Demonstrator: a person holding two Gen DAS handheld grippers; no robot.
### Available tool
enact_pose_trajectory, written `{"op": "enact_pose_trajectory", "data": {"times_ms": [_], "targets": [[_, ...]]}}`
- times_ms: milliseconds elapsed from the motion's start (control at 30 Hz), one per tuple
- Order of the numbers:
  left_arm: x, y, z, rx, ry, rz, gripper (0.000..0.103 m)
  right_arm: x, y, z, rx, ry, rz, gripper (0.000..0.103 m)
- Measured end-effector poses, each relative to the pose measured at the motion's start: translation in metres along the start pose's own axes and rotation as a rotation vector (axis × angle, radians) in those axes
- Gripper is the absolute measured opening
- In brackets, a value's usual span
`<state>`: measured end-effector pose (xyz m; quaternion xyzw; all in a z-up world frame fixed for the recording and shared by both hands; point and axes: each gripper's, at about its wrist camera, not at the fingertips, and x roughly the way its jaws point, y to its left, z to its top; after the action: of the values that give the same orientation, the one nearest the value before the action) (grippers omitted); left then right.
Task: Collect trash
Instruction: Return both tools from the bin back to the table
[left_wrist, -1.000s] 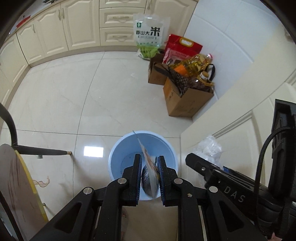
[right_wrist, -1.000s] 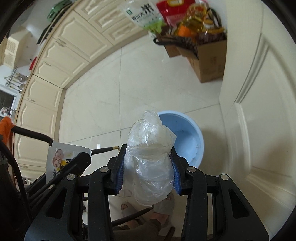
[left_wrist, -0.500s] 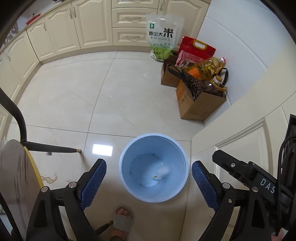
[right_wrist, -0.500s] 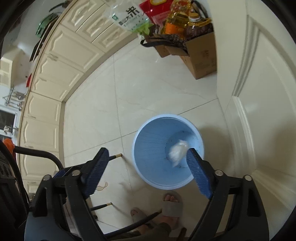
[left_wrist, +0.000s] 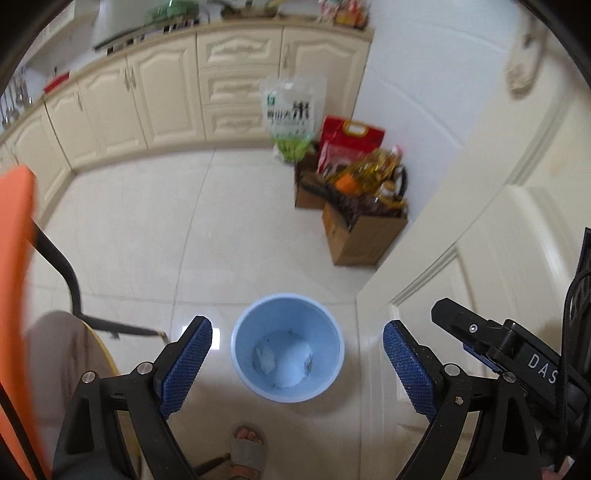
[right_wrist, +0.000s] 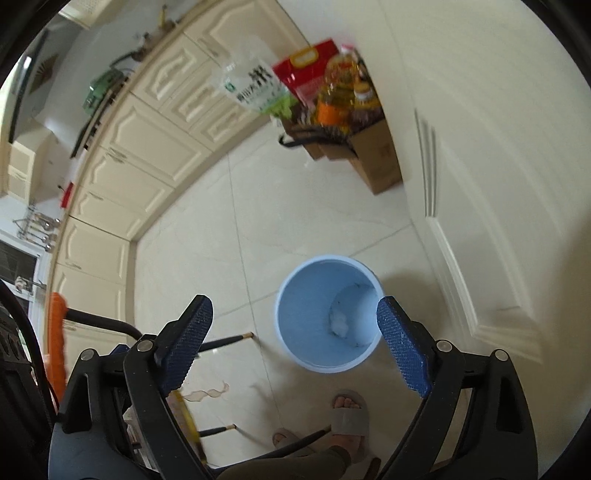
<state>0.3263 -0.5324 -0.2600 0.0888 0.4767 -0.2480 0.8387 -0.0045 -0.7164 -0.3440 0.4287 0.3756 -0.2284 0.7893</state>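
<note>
the cream tile floor ran out to the kitchen cabinets, and the blue bin stood on it near the white door, by your sandalled foot. you held the left gripper and right gripper high over the bin, both with jaws wide apart and empty. the trash lay at the bin's bottom, pale and crumpled, so the drop looked done.
</note>
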Motion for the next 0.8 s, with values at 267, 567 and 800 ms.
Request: {"op": "enact_pose_trajectory", "data": {"times_ms": [267,567,800], "targets": [[-0.110,0.021,-0.029,0.028,-0.173,0.003,0.100,-0.087,0.053,-0.021,-0.075,-0.122,0.072,0.098],[-0.226,0.080,-0.110,-0.001,-0.323,0.052,0.102,-0.159,0.132,-0.065,-0.189,-0.208,0.161,0.103],[-0.305,0.126,-0.174,-0.060,-0.408,0.107,0.102,-0.199,0.211,-0.117,-0.340,-0.243,0.210,0.103]]}}
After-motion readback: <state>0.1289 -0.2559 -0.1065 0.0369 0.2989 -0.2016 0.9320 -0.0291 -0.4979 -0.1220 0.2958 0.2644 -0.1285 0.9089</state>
